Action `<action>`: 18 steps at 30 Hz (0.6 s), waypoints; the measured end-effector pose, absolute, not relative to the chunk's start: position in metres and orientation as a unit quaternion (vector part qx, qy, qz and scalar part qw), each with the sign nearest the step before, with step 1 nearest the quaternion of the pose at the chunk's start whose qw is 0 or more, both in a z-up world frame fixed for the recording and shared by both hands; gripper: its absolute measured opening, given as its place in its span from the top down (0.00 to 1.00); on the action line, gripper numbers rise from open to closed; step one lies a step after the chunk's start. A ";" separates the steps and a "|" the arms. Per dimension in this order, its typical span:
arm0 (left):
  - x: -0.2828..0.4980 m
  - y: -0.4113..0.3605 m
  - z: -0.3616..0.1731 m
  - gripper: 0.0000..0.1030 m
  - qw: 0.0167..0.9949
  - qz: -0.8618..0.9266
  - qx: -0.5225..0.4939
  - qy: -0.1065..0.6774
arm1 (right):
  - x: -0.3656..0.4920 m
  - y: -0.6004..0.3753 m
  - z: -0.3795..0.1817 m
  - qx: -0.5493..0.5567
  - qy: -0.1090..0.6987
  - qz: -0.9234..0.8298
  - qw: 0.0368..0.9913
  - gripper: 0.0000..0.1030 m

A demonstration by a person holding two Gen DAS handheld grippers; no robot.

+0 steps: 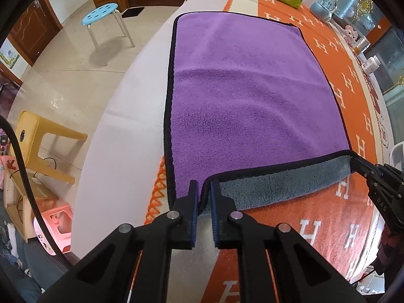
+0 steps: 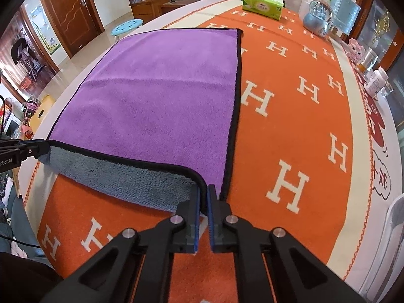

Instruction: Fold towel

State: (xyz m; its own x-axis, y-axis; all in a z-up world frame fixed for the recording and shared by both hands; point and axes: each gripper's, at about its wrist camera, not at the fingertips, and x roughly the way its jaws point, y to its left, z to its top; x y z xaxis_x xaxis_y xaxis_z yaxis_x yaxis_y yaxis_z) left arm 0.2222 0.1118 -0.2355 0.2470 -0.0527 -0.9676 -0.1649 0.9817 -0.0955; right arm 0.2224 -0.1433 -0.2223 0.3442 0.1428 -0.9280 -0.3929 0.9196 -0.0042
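Both my left gripper (image 1: 204,189) and right gripper (image 2: 204,194) pinch the purple towel (image 1: 247,96) corners, above an orange tablecloth (image 2: 290,126) printed with white H's.

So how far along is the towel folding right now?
Early stage. Done: the left gripper and right gripper have each clamped a near corner of the purple towel. In hand: that near edge is lifted and curled, showing its grey underside. Left: carry it to the far edge, which lies flat on the orange tablecloth, and release.

White "H" letters cover the orange tablecloth (image 2: 290,126); right gripper (image 1: 353,162) reads "DAS".
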 end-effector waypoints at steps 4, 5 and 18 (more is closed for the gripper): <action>0.220 0.111 -0.233 0.93 0.785 0.036 -0.087 0.612 | 0.222 -0.143 -0.222 -0.118 0.543 0.169 0.814 0.96; 0.220 0.110 -0.231 0.94 0.786 0.035 -0.085 0.611 | 0.222 -0.144 -0.221 -0.118 0.541 0.171 0.815 0.96; 0.225 0.117 -0.174 0.94 0.814 0.023 -0.065 0.577 | 0.223 -0.142 -0.177 -0.107 0.501 0.182 0.839 0.96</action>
